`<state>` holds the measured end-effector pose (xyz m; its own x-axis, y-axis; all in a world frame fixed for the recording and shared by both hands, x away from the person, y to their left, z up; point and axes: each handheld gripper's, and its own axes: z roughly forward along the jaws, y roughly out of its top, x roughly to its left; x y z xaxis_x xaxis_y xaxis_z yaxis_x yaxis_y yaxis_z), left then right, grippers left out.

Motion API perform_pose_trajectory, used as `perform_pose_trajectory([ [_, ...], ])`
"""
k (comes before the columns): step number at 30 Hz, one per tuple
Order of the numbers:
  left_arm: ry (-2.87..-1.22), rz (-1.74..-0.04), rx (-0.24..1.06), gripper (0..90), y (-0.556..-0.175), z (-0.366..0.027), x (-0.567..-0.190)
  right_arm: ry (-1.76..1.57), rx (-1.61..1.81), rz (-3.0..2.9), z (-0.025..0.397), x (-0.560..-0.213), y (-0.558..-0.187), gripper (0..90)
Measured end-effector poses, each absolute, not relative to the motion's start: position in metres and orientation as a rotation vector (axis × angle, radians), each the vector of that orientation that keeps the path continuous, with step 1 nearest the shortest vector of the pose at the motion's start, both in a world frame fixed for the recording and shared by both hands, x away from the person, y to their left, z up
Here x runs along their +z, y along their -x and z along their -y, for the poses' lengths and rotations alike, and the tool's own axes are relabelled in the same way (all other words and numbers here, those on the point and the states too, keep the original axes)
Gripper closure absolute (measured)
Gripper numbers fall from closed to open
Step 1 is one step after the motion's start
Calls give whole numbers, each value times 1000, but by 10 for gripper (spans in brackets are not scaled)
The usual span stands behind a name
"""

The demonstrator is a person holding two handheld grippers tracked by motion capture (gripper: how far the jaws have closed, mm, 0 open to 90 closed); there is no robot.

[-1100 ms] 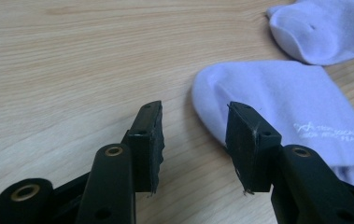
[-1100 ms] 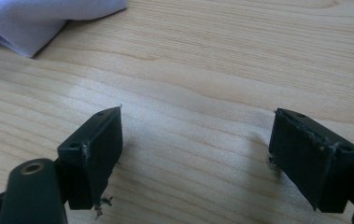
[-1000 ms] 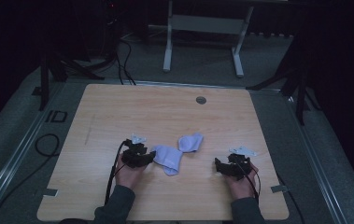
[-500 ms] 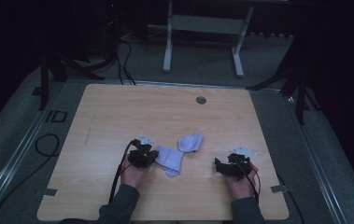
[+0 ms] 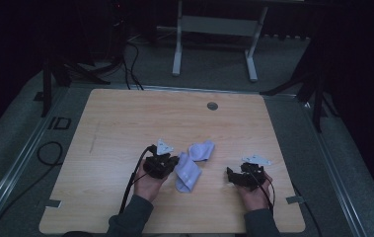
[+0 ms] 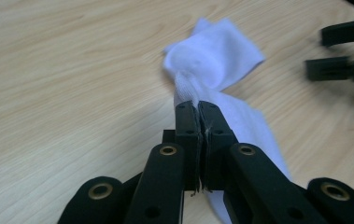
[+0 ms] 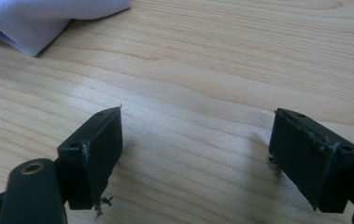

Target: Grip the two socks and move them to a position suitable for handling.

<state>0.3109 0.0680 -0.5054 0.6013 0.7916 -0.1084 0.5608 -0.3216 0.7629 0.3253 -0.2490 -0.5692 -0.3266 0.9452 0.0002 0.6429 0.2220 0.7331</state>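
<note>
Clearly, from the high view, two pale lilac-white socks lie mid-desk: one sock stretched toward the person, the other sock bunched just beyond it, the two touching. The left gripper sits at the near sock's edge, while the right gripper rests apart on the bare wooden desk

From the left gripper view, the jaws are pinched tight on a fold of the near sock, a soft ribbed knit that wrinkles and twists at the grip. The bunched sock lies just past it; the bite looks shallow, so a pull might slip the fabric free, or drag the second sock along, since they overlap

From the right gripper view, the jaws stand wide with nothing between them, over smooth light wood grain; their rubber pads look frayed. A sock corner lies well off, so reaching could miss thin flat cloth
</note>
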Motion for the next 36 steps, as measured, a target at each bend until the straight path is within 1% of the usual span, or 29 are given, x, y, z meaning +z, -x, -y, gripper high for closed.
perform_pose_trajectory([
  [10,-2032,-946,303,868,-291,-41,-502,-1456,896,-2054,249,-569,-325,172],
  [14,-2066,-895,266,863,-282,-26,-509,-1456,896,-2054,249,-569,-325,172],
  [17,-2118,-877,217,853,-276,-14,-525,-1456,897,-2055,249,-569,-325,172],
  [18,-2131,-870,195,844,-276,-11,-529,-1457,897,-2054,249,-569,-325,172],
  [19,-2131,-870,195,824,-276,-11,-529,-1457,898,-2054,249,-569,-325,172],
  [21,-2157,-854,143,773,-275,-7,-535,-1455,896,-2056,249,-569,-325,172],
  [22,-2160,-845,96,766,-273,-5,-540,-1455,897,-2055,249,-569,-325,172],
  [25,-2158,-840,70,743,-271,-3,-543,-1455,897,-2056,249,-569,-325,172],
  [30,-2162,-817,79,668,-269,-1,-543,-1455,897,-2056,249,-569,-325,172],
  [36,-2156,-837,110,632,-270,-7,-543,-1454,896,-2056,249,-569,-325,173],
])
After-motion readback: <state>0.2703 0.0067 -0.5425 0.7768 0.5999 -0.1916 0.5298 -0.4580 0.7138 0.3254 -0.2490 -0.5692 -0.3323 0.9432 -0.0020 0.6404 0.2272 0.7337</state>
